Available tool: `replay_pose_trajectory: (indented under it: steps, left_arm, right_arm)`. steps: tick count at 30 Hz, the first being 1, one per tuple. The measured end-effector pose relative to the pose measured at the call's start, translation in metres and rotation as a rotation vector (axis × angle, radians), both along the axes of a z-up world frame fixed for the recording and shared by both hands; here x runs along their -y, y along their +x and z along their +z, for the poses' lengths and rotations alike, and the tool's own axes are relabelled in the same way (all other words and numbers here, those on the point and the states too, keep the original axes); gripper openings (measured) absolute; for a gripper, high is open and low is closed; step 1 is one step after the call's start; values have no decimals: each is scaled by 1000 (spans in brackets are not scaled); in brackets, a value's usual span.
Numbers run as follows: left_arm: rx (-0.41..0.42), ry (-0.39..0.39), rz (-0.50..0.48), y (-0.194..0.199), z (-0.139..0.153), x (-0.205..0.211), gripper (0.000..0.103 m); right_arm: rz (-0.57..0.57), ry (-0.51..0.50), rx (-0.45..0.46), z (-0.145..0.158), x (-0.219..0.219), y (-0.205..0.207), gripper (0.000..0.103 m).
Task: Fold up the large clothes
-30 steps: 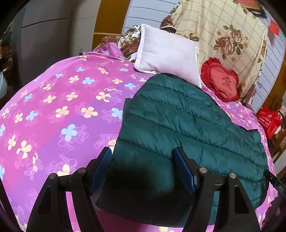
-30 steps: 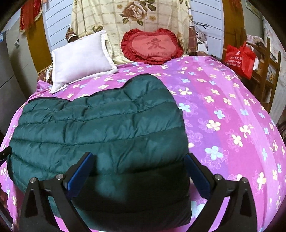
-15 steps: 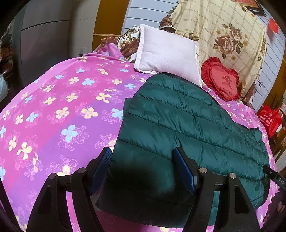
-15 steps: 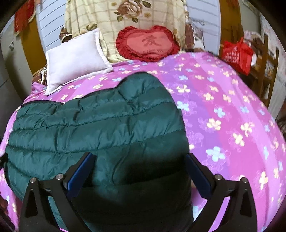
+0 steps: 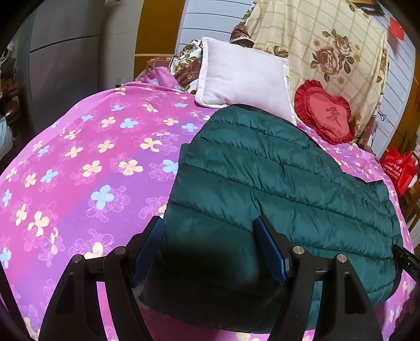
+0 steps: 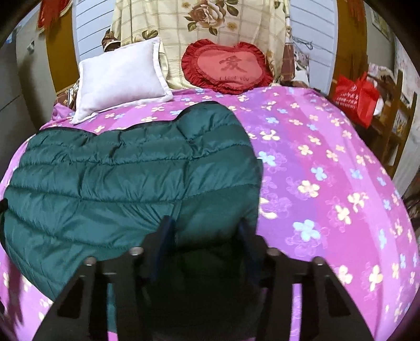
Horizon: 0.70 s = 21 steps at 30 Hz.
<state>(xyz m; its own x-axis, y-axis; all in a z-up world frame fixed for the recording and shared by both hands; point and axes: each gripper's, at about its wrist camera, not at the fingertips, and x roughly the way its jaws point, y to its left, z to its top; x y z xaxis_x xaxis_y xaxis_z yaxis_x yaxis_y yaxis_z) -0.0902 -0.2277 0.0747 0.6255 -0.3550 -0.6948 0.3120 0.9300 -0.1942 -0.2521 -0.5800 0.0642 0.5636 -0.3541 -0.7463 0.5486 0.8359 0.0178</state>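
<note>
— Pink floral bedspread (image 5: 78,162) covers the bed in both views. Where does the garment lie on it?

— The green quilted jacket (image 5: 275,183) lies flat on the bedspread, filling the centre and lower right of the left wrist view and the left and centre of the right wrist view (image 6: 118,178).

— How do the tongs stand?

— The left gripper (image 5: 210,249) sits at the bottom centre of its frame, its blue-padded fingers (image 5: 151,246) spread wide over the near edge of the jacket, with nothing clamped between them. The right gripper (image 6: 206,236), bottom centre of its frame, has its fingers drawn much closer together, with a fold of the jacket's near right corner bunched between them; the frame is blurred there, so a firm hold on the cloth cannot be told for sure.

— And farther out?

— A white pillow (image 6: 120,76) leans at the upper left of the right wrist view, touching the jacket's far edge in the left wrist view. Beside it, a red heart cushion (image 6: 228,65) rests against a cream rose-print blanket (image 6: 210,18). A red bag (image 6: 357,97) sits at the right edge, off the bed.
</note>
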Motion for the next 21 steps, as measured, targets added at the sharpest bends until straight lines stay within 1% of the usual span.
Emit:
replay_pose_trajectory:
  steps: [2, 4, 6, 7, 8, 9, 17, 21]
  left_arm:
    - [3, 3, 0, -1, 0, 0, 54]
    - [4, 4, -1, -1, 0, 0, 54]
    - [6, 6, -3, -1, 0, 1, 54]
    - [7, 7, -4, -1, 0, 1, 54]
    - [6, 6, -4, -1, 0, 1, 54]
    - [5, 5, -3, -2, 0, 1, 54]
    - [8, -3, -8, -2, 2, 0, 54]
    - [9, -3, -8, -2, 2, 0, 54]
  right_arm:
    - [4, 7, 3, 0, 1, -3, 44]
    - [-2, 22, 31, 3, 3, -8, 45]
    - [-18, 63, 60, 6, 6, -12, 57]
    - [-23, 97, 81, 7, 7, -14, 72]
    - [-26, 121, 103, 9, 7, -16, 84]
    - [-28, 121, 114, 12, 5, -16, 87]
    - [30, 45, 75, 19, -16, 5, 91]
    - [24, 45, 70, 18, -19, 9, 91]
